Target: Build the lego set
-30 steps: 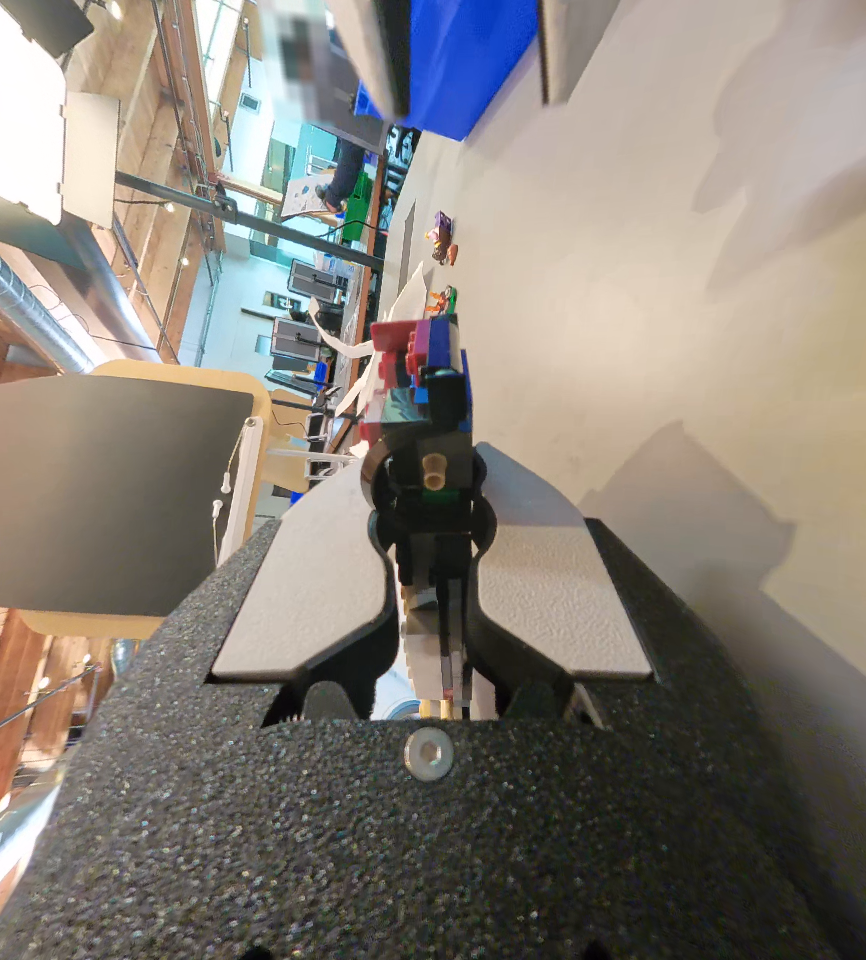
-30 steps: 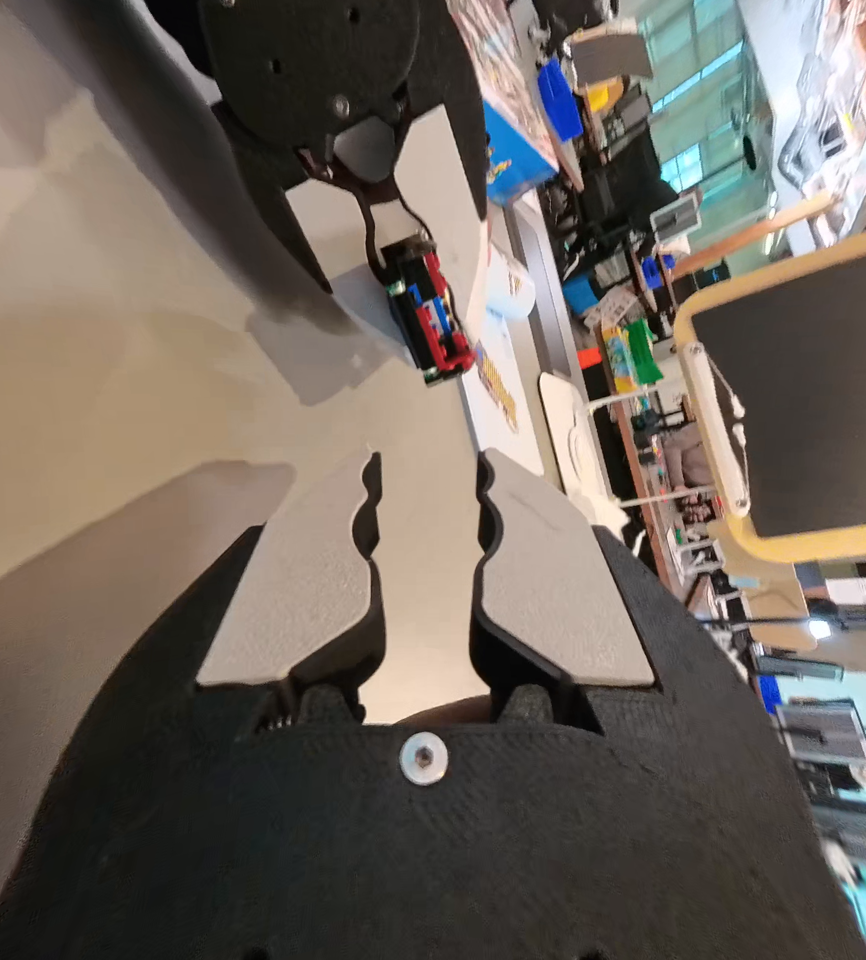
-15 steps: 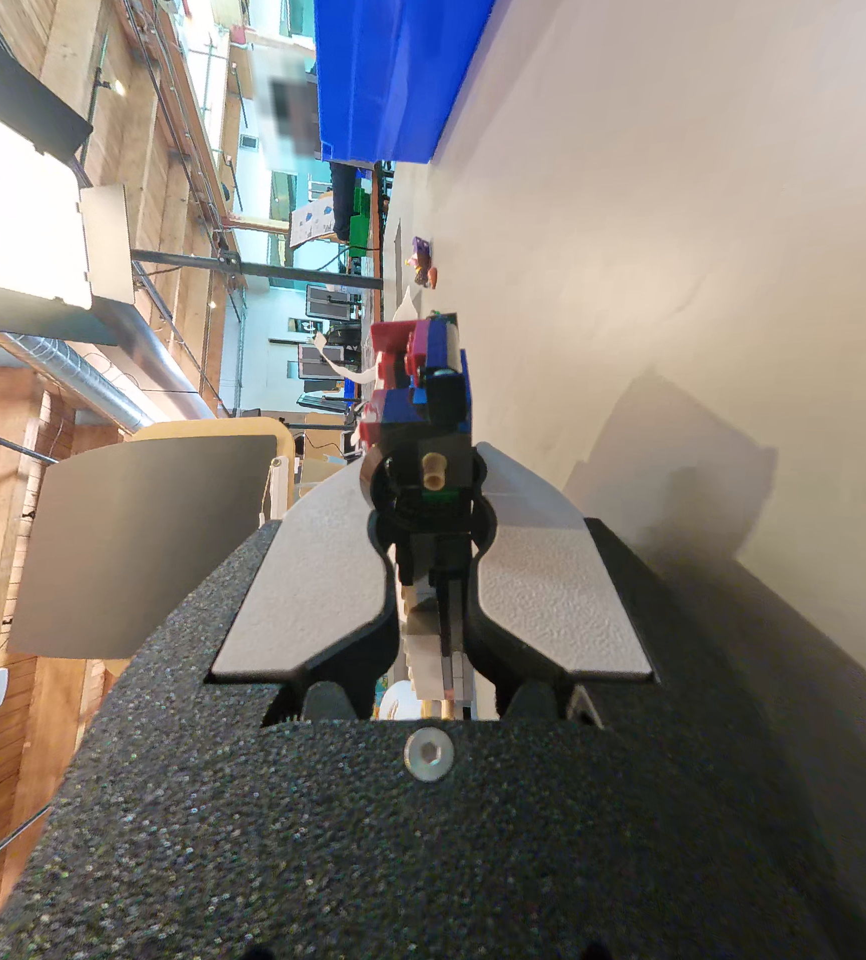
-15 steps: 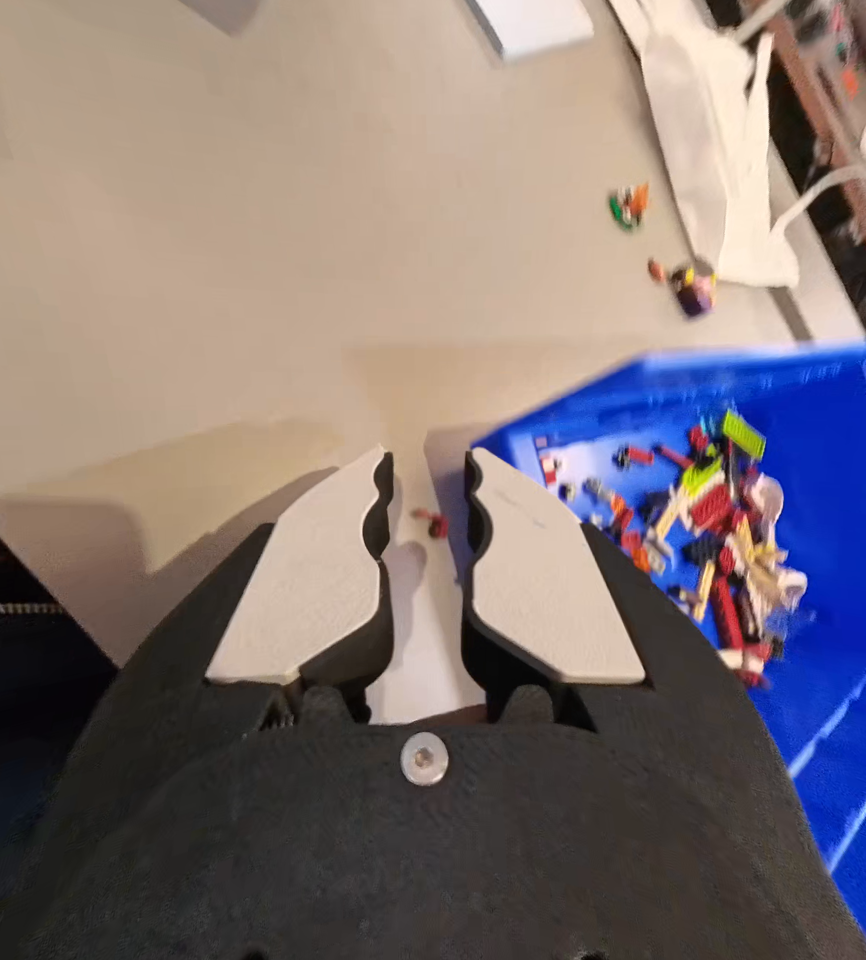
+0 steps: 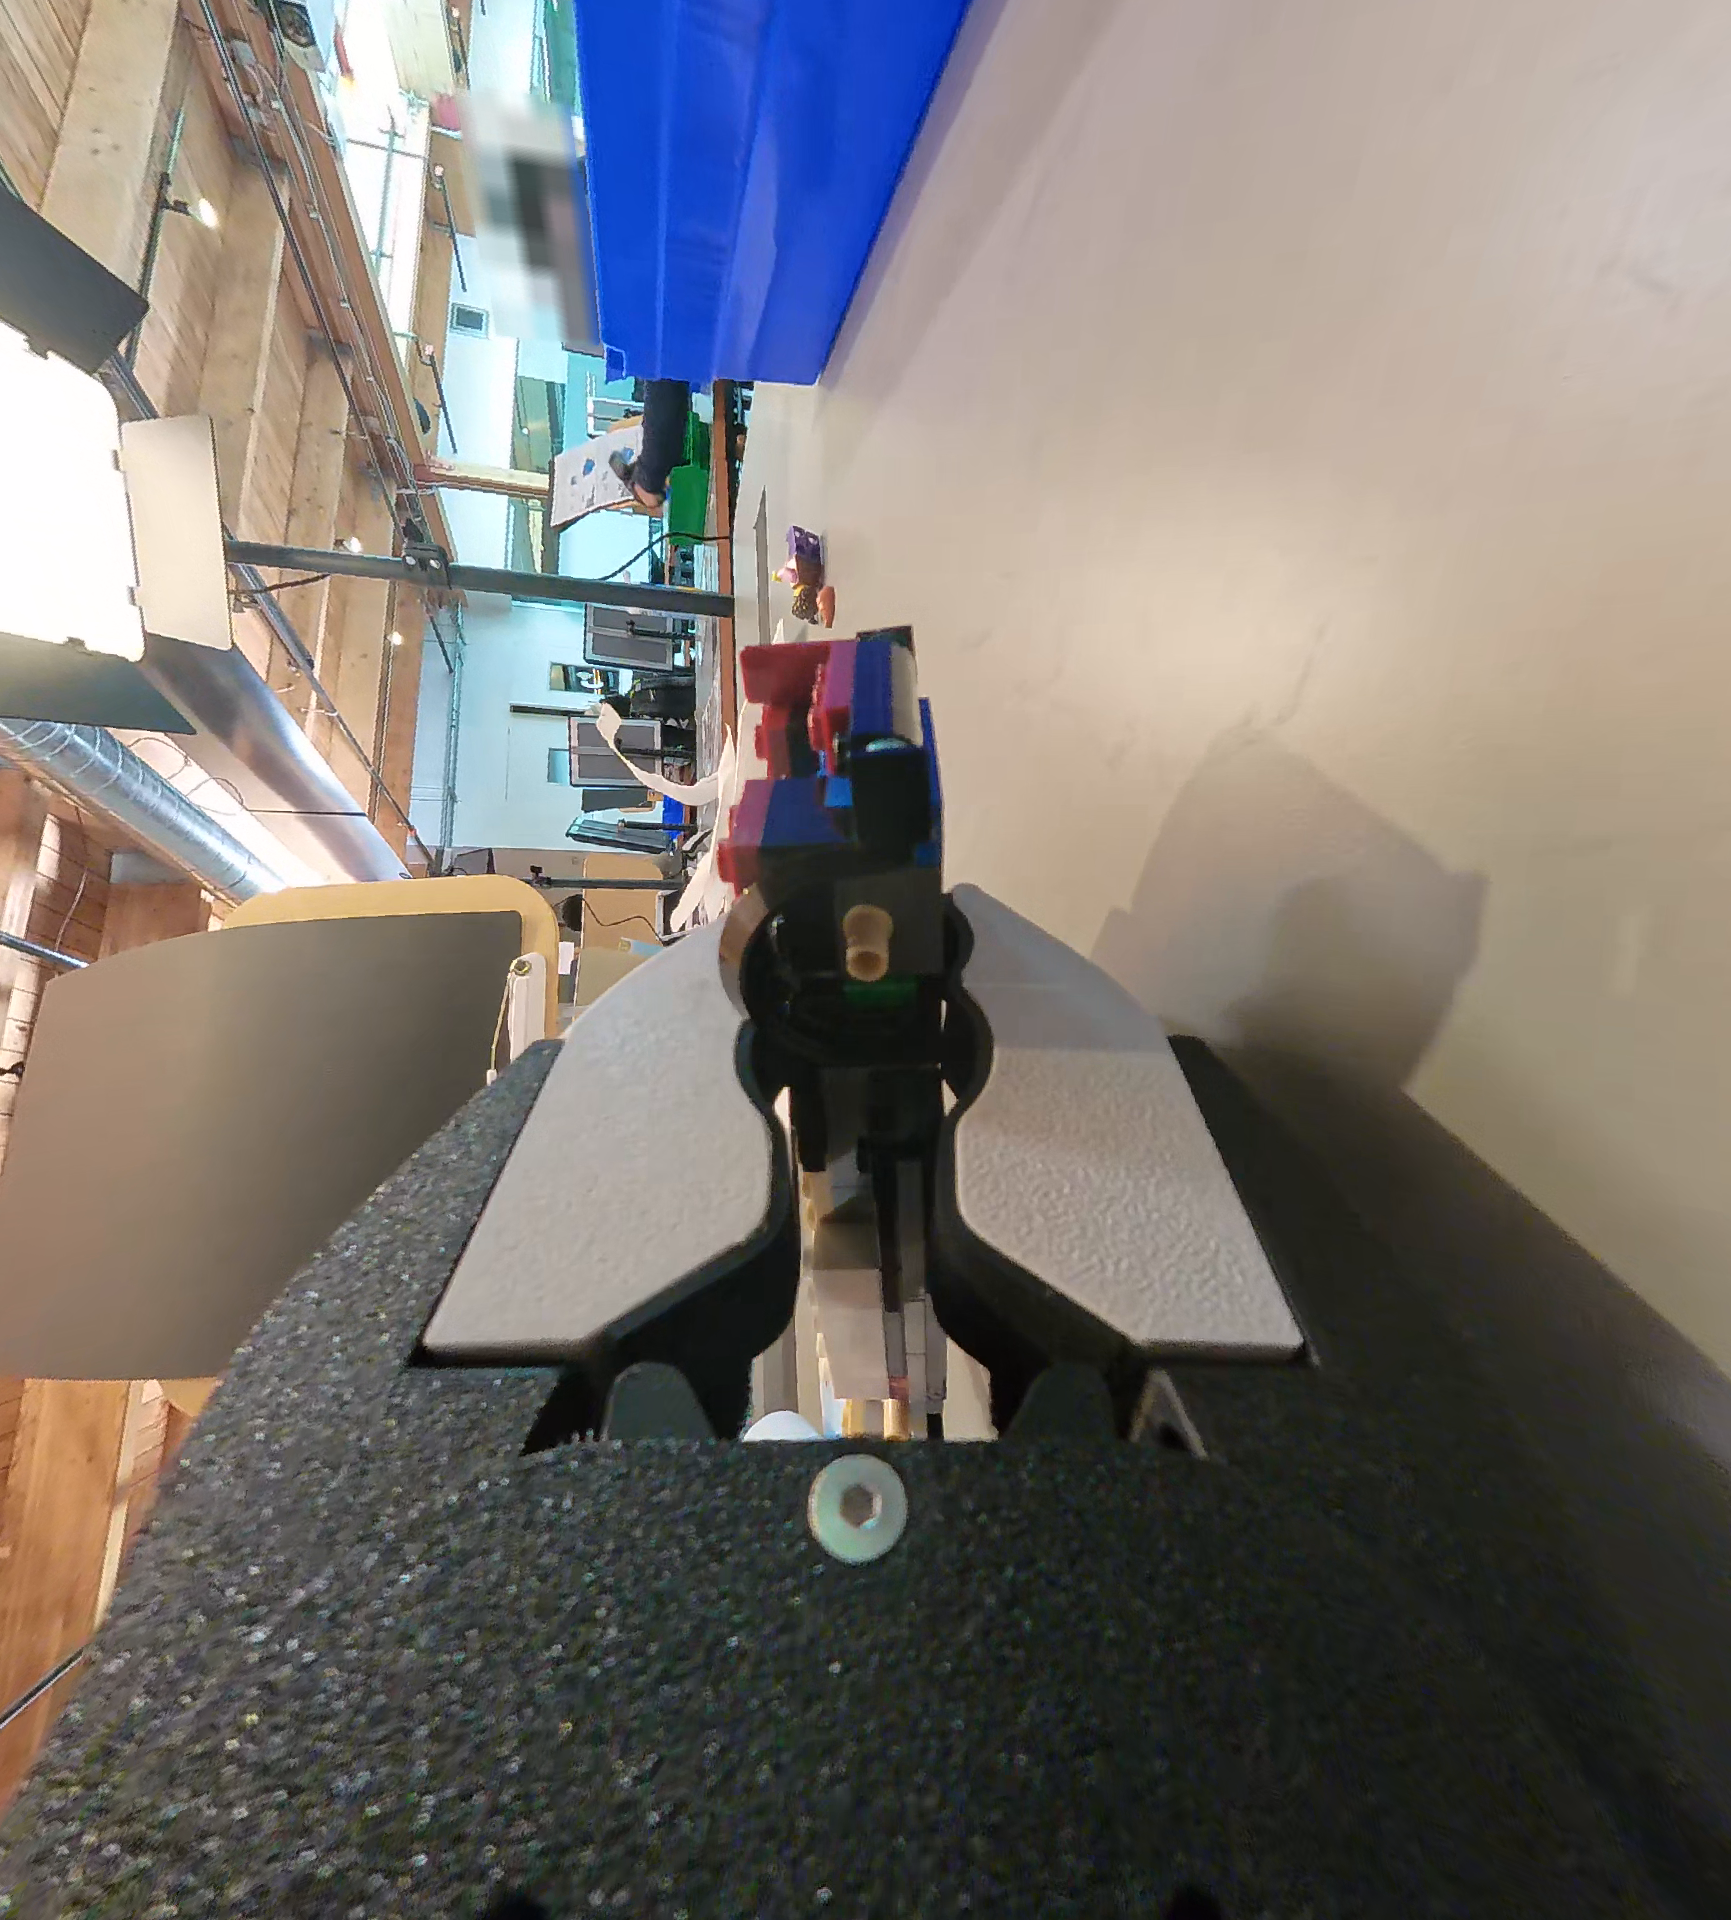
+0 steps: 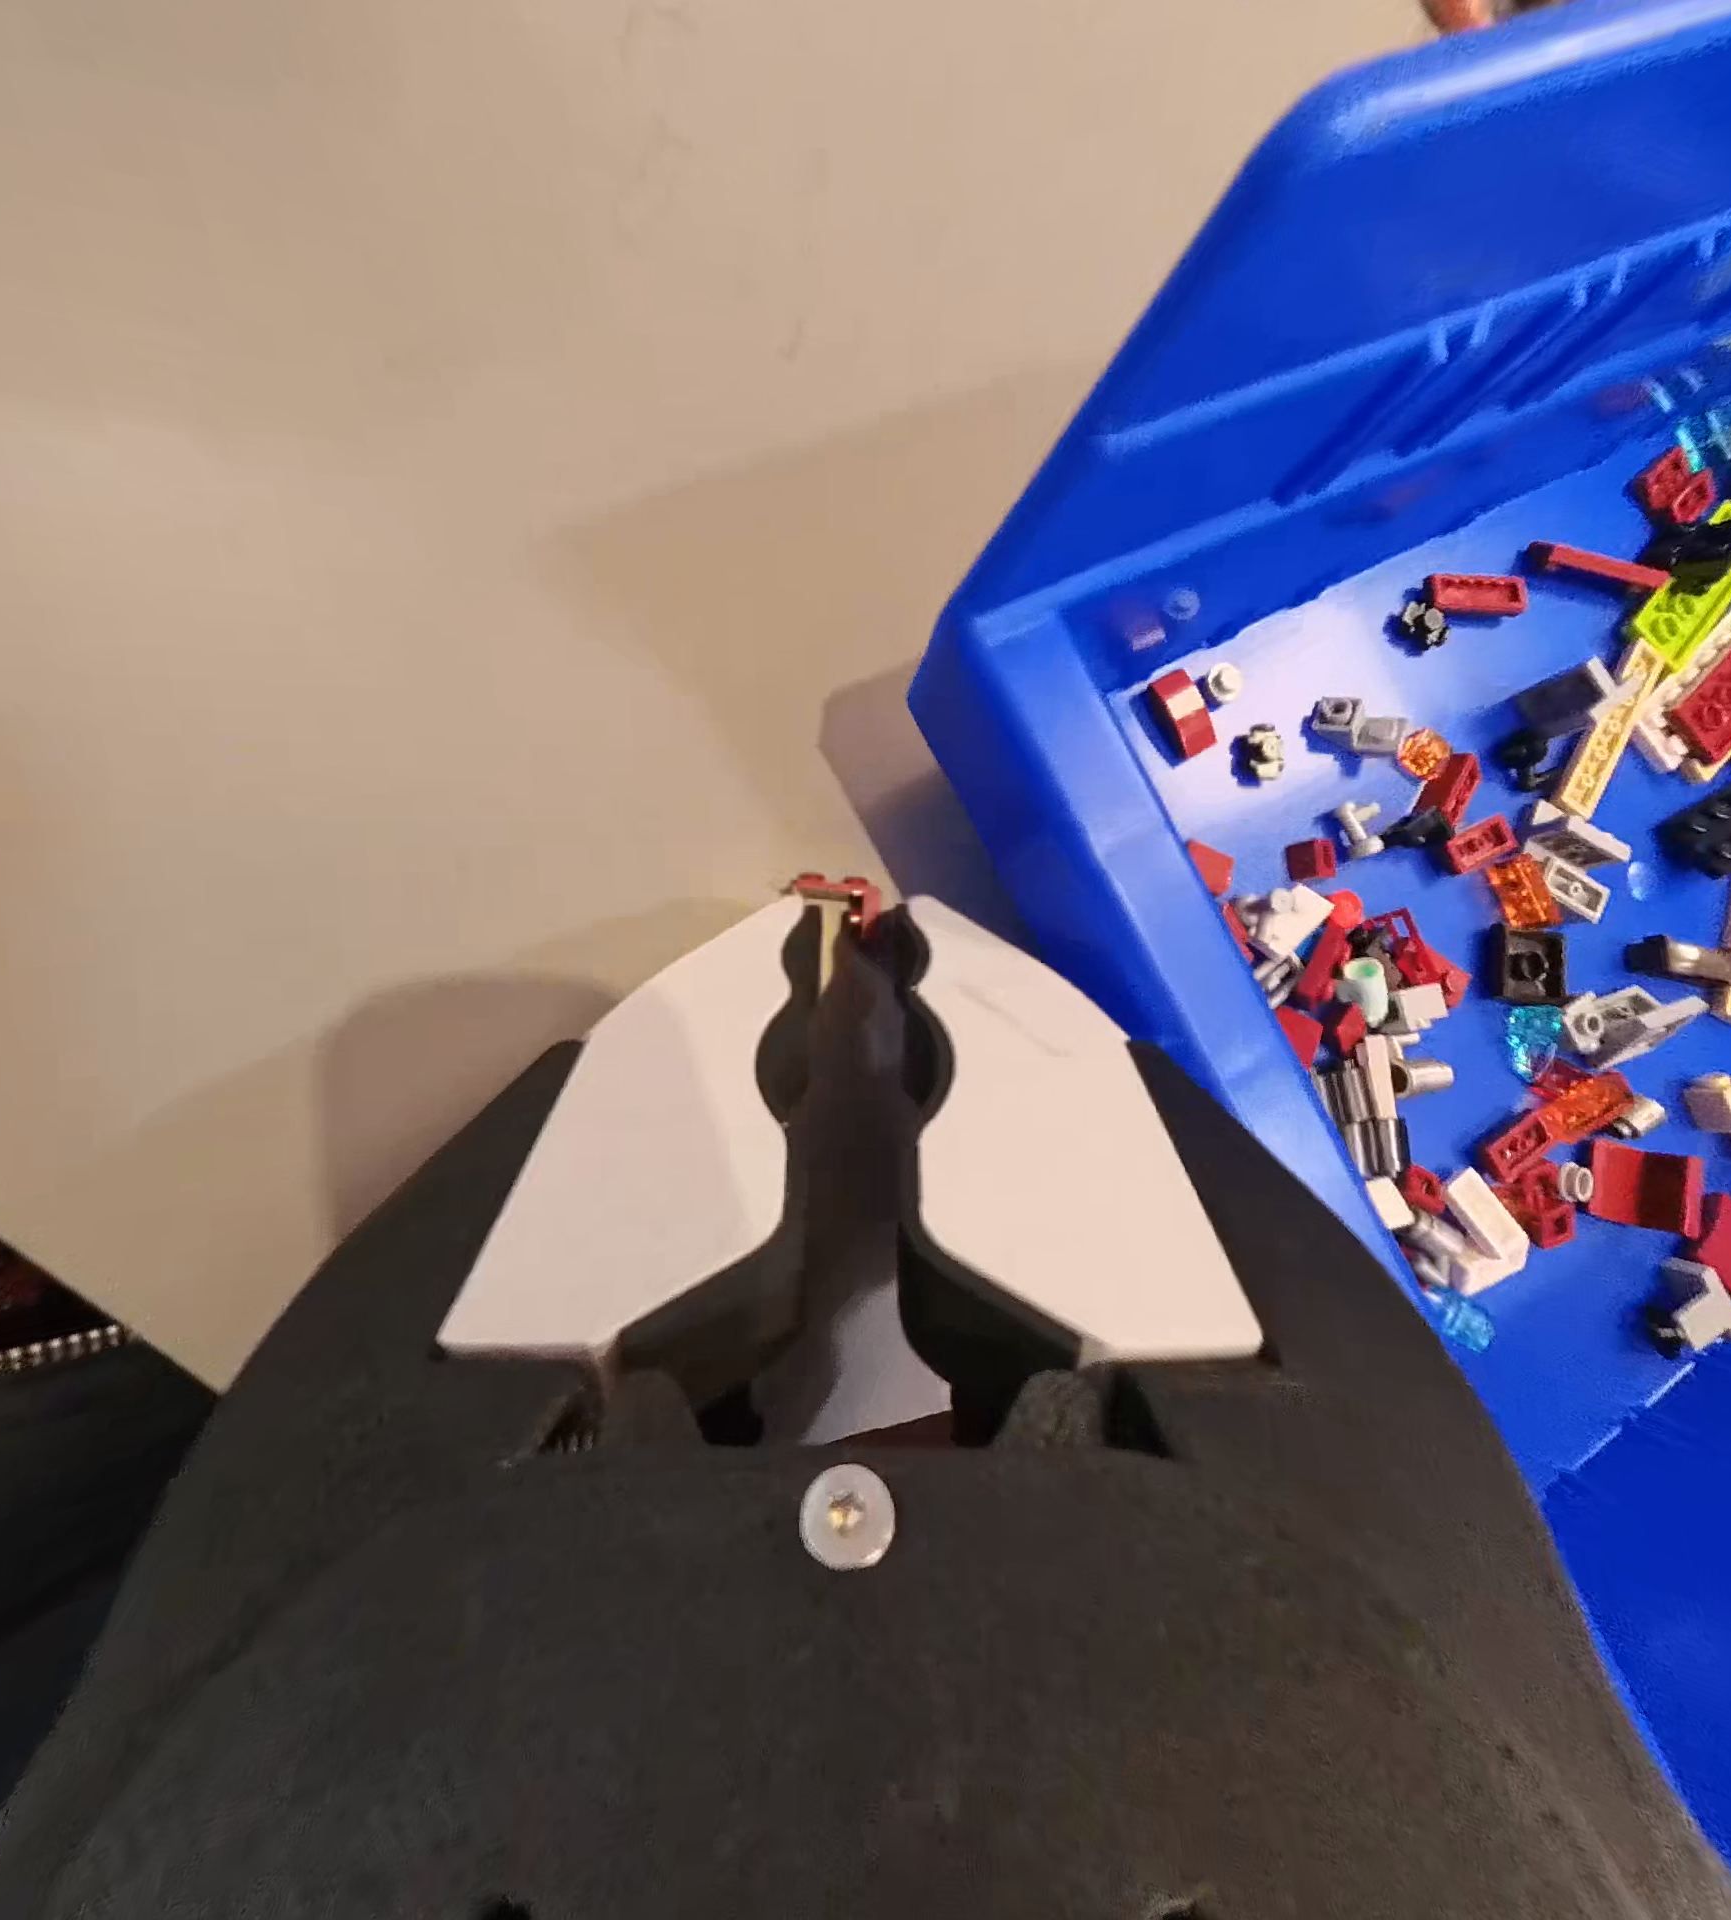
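Clamping a multicoloured toy-brick assembly (image 5: 845, 790) of black, blue, red and purple plastic pieces, the left gripper (image 5: 856, 966) has both grey fingers pressed against the model's black lower part, where a small tan peg (image 5: 863, 940) sticks out. The model juts toward 12 o'clock beyond the fingertips, held off the beige tabletop (image 5: 1360, 520). A blue plastic bin (image 5: 736, 187) stands at 12 o'clock, farther along the table.

The right gripper (image 6: 845, 920) is closed to a narrow slit on a small dark-red angled brick piece (image 6: 845, 891), which pokes out at the fingertips just above the tabletop. At 2 o'clock from it, just beside the fingers, sits the blue bin with loose small bricks (image 6: 1526, 935) in red, grey, black, lime and orange scattered over its floor.
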Motion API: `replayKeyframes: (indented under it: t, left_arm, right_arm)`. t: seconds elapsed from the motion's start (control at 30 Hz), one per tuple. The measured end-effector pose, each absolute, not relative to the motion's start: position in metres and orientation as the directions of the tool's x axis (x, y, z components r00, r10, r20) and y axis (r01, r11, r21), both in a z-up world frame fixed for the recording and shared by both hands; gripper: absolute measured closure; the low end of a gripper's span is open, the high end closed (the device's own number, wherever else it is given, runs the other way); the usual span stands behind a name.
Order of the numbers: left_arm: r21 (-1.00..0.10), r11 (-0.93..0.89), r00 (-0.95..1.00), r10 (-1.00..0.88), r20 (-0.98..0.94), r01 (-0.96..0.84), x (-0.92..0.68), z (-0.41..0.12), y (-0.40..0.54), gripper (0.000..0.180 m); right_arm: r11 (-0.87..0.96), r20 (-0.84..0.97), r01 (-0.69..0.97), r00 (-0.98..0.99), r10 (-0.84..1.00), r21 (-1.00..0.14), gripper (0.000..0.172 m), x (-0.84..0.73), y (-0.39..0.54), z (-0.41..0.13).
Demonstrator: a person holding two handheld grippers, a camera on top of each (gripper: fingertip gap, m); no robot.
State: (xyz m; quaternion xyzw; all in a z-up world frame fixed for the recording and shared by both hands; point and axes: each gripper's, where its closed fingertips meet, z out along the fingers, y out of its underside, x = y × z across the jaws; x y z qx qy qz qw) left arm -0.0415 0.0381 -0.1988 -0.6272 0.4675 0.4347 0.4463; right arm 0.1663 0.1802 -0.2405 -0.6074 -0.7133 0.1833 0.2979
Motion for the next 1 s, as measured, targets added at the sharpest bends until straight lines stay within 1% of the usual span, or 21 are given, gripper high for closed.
replayKeyframes:
  t: [0.07, 0.17, 0.27, 0.43, 0.5, 0.6, 0.8, 1.0]
  left_arm:
    - [-0.159, -0.163, 0.191, -0.199, -0.961, -0.974, -0.041, -0.198, 0.037, 0.154]
    - [-0.165, -0.162, 0.197, -0.203, -0.959, -0.973, -0.042, -0.198, 0.035, 0.154]
    - [-0.163, -0.160, 0.195, -0.212, -0.958, -0.973, -0.041, -0.200, 0.034, 0.154]
    - [-0.138, -0.168, 0.172, -0.210, -0.962, -0.976, -0.047, -0.201, 0.032, 0.154]
    - [-0.131, -0.183, 0.167, -0.197, -0.966, -0.974, -0.053, -0.199, 0.032, 0.154]
    - [-0.123, -0.225, 0.163, -0.166, -0.973, -0.967, -0.068, -0.193, 0.029, 0.155]
    - [-0.143, -0.313, 0.187, -0.113, -0.976, -0.939, -0.103, -0.183, 0.021, 0.154]
    - [-0.158, -0.334, 0.203, -0.106, -0.973, -0.929, -0.119, -0.183, 0.018, 0.154]
  right_arm:
    - [0.210, 0.204, 0.753, -0.103, 0.974, -0.624, 0.166, 0.160, 0.173, -0.241]
    - [0.258, 0.194, 0.730, -0.173, 0.966, -0.633, 0.165, 0.145, 0.152, -0.241]
    - [0.338, 0.190, 0.683, -0.285, 0.940, -0.647, 0.166, 0.122, 0.122, -0.239]
    - [0.543, 0.253, 0.510, -0.531, 0.809, -0.667, 0.167, 0.069, 0.070, -0.226]
    - [0.586, 0.270, 0.440, -0.593, 0.759, -0.680, 0.167, 0.045, 0.057, -0.217]
    - [0.603, 0.245, 0.369, -0.672, 0.699, -0.707, 0.167, 0.010, 0.041, -0.207]
    - [0.583, 0.166, 0.380, -0.719, 0.674, -0.718, 0.167, -0.047, 0.033, -0.212]
    - [0.611, 0.206, 0.414, -0.690, 0.694, -0.674, 0.166, -0.065, 0.044, -0.232]
